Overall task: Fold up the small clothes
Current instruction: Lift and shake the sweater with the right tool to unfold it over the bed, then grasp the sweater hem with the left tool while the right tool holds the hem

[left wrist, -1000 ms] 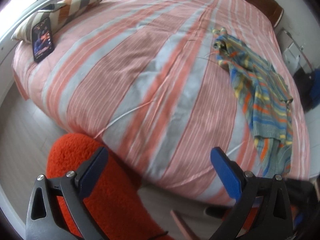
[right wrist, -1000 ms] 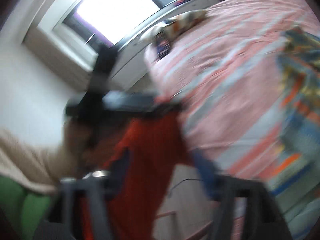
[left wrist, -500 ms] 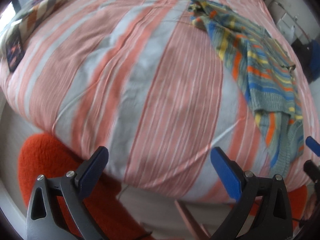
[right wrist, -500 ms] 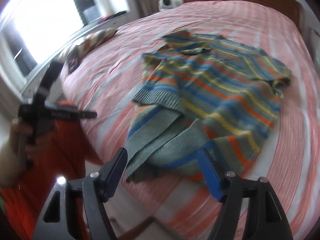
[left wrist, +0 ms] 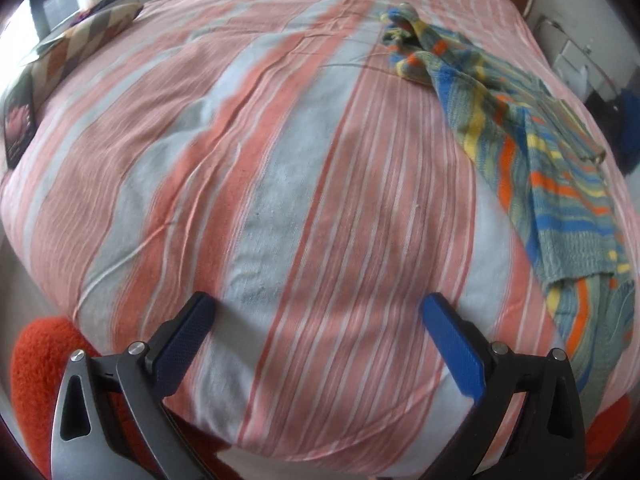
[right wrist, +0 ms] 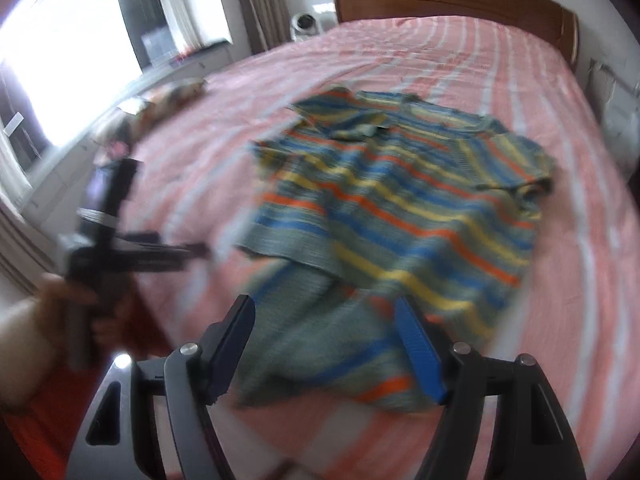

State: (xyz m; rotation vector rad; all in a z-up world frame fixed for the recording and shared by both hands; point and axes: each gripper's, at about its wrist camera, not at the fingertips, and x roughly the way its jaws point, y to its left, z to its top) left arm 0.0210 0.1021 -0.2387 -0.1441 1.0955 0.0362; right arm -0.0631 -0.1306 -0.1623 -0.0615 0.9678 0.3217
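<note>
A small striped knit sweater (right wrist: 404,208) in grey, blue, yellow and orange lies spread on the bed, partly rumpled; in the left wrist view it (left wrist: 536,160) runs along the right side. My right gripper (right wrist: 324,336) is open and empty, just above the sweater's near hem. My left gripper (left wrist: 316,320) is open and empty over bare bedspread near the bed's front edge, well left of the sweater. The left gripper also shows in the right wrist view (right wrist: 120,248), held in a hand.
The bed has a pink and grey striped bedspread (left wrist: 248,152) and a wooden headboard (right wrist: 452,0). A patterned pillow (left wrist: 84,40) and a phone (left wrist: 18,120) lie at the far left. An orange fuzzy thing (left wrist: 44,364) sits below the bed's front edge. A window (right wrist: 68,52) is at left.
Both grippers have moved forward over the bed. The right one swung from the window side onto the sweater's near hem. The left one moved right. Both stayed open.
</note>
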